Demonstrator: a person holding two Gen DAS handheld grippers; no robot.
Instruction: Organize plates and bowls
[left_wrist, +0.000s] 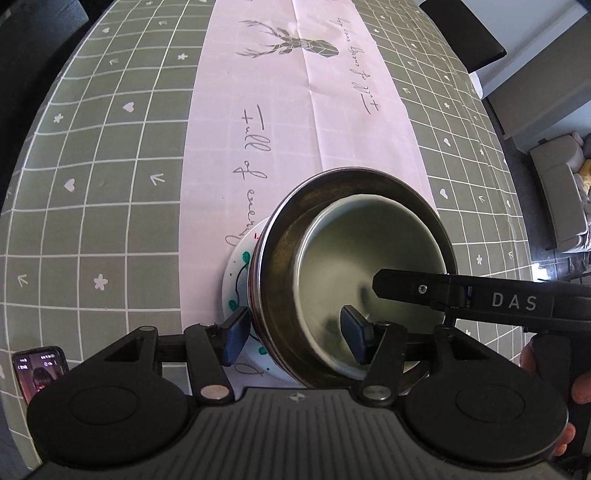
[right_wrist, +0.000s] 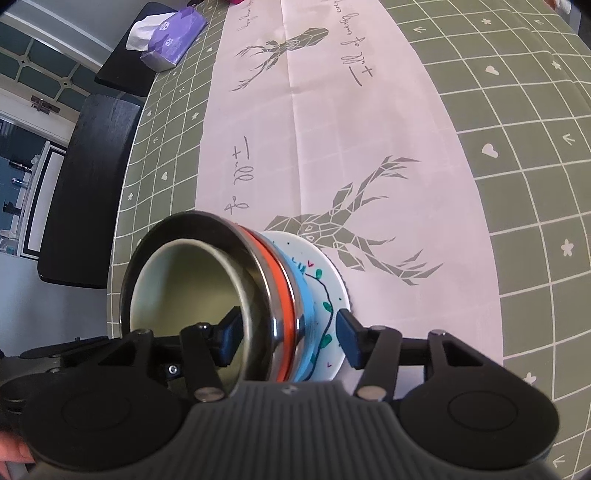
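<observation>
- Two grippers straddle one stack of dishes from opposite sides, and their dark bodies cut off the near part of the stack in both wrist views.
- How many dishes lie under the top ones is hard to tell; only rims in orange and light blue show in the right wrist view.
- The stack stands on the pink table runner (left_wrist: 314, 110), on a green checked tablecloth (left_wrist: 110, 184).
- At the bottom lies a white plate (right_wrist: 325, 273) painted with a dark vine and green leaves.
- Above the coloured rims sits a metal bowl (left_wrist: 291, 221), with a pale green bowl (left_wrist: 369, 236) nested inside it.
- The left gripper (left_wrist: 297, 334) stands partly open, one pad outside the metal bowl and one inside the pale bowl; neither pad seems to press on the walls.
- The right gripper (right_wrist: 290, 338) likewise stands partly open across the stack's rims, apparently gripping nothing.
- A phone (left_wrist: 38, 373) at the left view's lower edge is half hidden.
- A purple tissue pack (right_wrist: 173, 35) lies far off.
</observation>
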